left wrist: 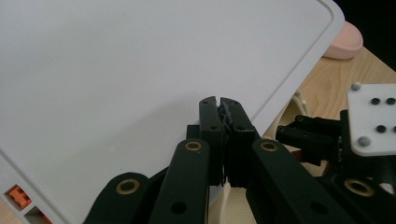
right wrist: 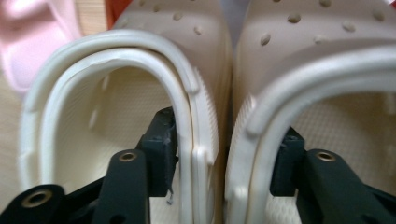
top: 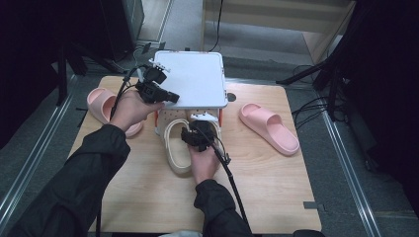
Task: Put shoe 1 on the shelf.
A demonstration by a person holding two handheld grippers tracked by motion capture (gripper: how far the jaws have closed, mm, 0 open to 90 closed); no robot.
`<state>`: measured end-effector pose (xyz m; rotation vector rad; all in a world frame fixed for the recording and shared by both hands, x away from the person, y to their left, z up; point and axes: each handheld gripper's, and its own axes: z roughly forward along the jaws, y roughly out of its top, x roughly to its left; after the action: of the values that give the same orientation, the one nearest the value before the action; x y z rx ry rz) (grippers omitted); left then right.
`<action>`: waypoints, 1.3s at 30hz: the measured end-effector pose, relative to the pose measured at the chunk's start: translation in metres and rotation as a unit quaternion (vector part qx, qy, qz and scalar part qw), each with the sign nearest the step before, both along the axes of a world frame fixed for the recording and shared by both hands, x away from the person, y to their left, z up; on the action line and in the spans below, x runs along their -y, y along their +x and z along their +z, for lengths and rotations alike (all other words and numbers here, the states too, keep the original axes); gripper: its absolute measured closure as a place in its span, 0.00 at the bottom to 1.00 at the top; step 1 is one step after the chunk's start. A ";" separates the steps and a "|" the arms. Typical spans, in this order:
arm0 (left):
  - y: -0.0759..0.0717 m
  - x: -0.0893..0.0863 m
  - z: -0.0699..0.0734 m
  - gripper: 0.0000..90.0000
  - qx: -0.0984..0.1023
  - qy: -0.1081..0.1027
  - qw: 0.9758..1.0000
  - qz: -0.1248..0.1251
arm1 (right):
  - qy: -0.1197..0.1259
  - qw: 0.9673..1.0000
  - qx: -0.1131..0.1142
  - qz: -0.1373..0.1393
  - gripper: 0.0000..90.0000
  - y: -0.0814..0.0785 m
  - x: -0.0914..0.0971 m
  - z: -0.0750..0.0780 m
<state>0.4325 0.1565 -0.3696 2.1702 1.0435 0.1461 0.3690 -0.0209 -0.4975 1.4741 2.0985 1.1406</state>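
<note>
Left gripper (top: 170,96) up at the near-left edge of the white lid (top: 190,79), fingers pressed together on its rim and holding it raised over the box. Right gripper (right wrist: 224,154) with fingers apart, one inside each of the two cream clogs (right wrist: 210,84), inner walls between them. Clogs side by side on the bench (top: 276,192), toes under the lid. Pink slippers (top: 269,127) at either side.

We see two cream clogs (right wrist: 210,93) with perforated toes lying side by side, inner walls touching, toes under the tilted white lid (top: 190,79). The lid's edge stands raised above them.
</note>
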 end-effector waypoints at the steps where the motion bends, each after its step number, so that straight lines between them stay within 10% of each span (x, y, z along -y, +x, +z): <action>1: 0.000 0.000 0.000 0.98 0.000 -0.002 1.000 0.002 | 0.004 1.000 -0.002 0.005 0.57 -0.001 0.002 0.001; 25: -0.001 0.003 0.001 0.98 0.001 0.002 1.000 0.007 | 0.027 0.993 0.008 0.117 0.89 -0.097 0.056 0.006; 39: 0.000 0.003 0.001 0.98 -0.001 0.002 1.000 0.007 | 0.006 0.986 -0.011 0.167 1.00 -0.112 0.046 -0.018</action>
<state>0.4322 0.1539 -0.3689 2.1678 1.0619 0.1530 0.2571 -0.0673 -0.5150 1.1697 2.4231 1.2554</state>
